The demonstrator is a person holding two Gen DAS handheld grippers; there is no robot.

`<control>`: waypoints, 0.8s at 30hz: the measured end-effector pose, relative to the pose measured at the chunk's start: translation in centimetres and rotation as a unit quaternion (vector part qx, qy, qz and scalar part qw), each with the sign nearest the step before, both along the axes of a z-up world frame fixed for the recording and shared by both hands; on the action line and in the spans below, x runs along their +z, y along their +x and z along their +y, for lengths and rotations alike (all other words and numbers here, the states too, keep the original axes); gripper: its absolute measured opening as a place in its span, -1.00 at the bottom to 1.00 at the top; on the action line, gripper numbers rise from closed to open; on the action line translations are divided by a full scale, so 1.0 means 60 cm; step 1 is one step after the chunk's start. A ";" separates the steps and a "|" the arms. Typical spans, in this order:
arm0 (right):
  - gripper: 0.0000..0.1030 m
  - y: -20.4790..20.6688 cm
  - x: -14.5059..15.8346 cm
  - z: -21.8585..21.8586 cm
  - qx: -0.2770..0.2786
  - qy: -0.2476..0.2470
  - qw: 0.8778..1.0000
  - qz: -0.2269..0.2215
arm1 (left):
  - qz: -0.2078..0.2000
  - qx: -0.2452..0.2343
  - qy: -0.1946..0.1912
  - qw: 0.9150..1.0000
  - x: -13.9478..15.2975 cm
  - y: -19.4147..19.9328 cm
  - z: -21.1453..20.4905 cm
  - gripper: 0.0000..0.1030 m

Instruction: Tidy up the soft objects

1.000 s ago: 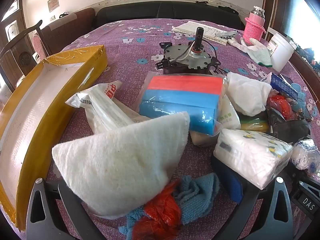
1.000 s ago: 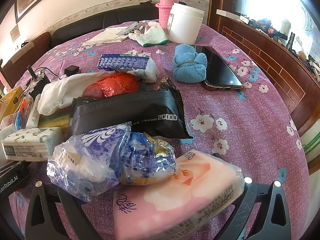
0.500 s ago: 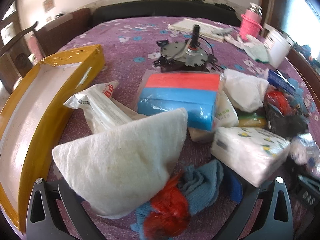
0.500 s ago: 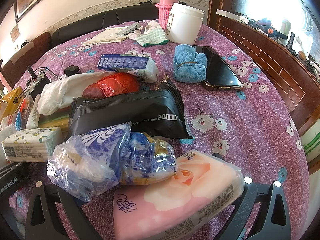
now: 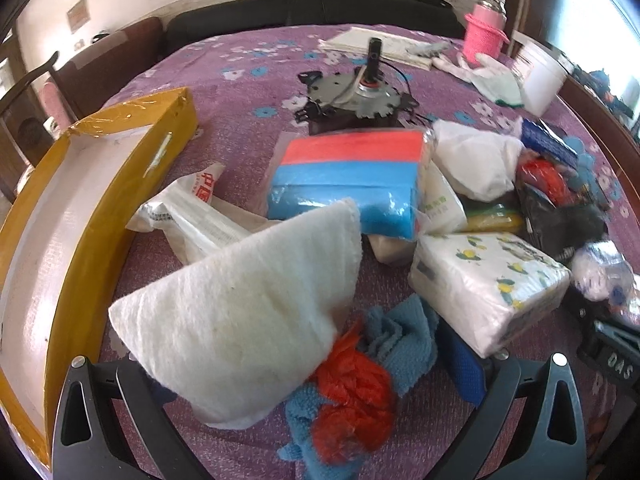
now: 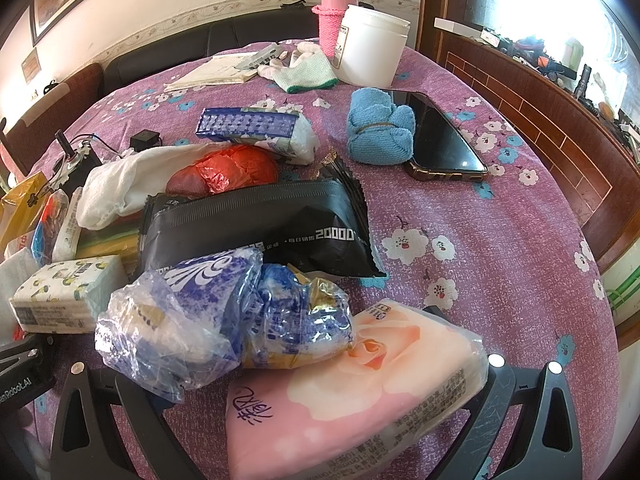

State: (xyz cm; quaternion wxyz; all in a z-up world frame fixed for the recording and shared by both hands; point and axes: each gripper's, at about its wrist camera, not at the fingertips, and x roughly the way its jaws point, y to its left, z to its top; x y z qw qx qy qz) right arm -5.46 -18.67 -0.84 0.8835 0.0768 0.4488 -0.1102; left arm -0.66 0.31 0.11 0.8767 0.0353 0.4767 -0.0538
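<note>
Your left gripper (image 5: 316,408) hovers low over a purple floral tablecloth (image 5: 248,64), its fingers spread wide, with a white folded cloth (image 5: 244,320) rising between them; whether the left finger touches the cloth cannot be told. At far left lies a long yellow box (image 5: 120,184), open, its white interior showing. Right of the white cloth sit a crumpled blue towel with a red plastic bag (image 5: 352,396) on it, a red-and-blue sponge pack (image 5: 344,176) farther back, and a lemon-print tissue pack (image 5: 488,280). Your right gripper (image 6: 320,412) is likewise spread wide, a pink rose-print tissue pack (image 6: 352,396) lying between its fingers, with a crinkled blue-and-white plastic bag (image 6: 200,320) overlapping the pack's left end. Beyond lie a black pouch (image 6: 260,232), a rolled blue towel (image 6: 380,132) and, touching it, a dark phone (image 6: 440,140).
</note>
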 end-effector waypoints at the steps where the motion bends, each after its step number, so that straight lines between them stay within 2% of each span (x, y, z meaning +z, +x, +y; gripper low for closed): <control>1: 0.99 0.002 -0.001 0.000 0.002 0.001 1.000 0.002 | 0.005 -0.012 -0.002 1.000 0.000 -0.001 0.002 1.00; 6: 0.99 0.003 -0.001 -0.011 0.016 0.006 1.000 0.014 | 0.007 -0.045 -0.007 0.999 0.001 -0.008 0.007 1.00; 18: 0.99 0.014 0.002 -0.003 0.014 0.005 1.000 0.023 | 0.001 -0.044 0.001 0.999 0.000 -0.012 0.004 1.00; 24: 0.99 0.009 0.001 -0.005 0.011 0.006 1.000 0.018 | 0.001 -0.051 -0.008 0.999 0.001 -0.016 0.008 1.00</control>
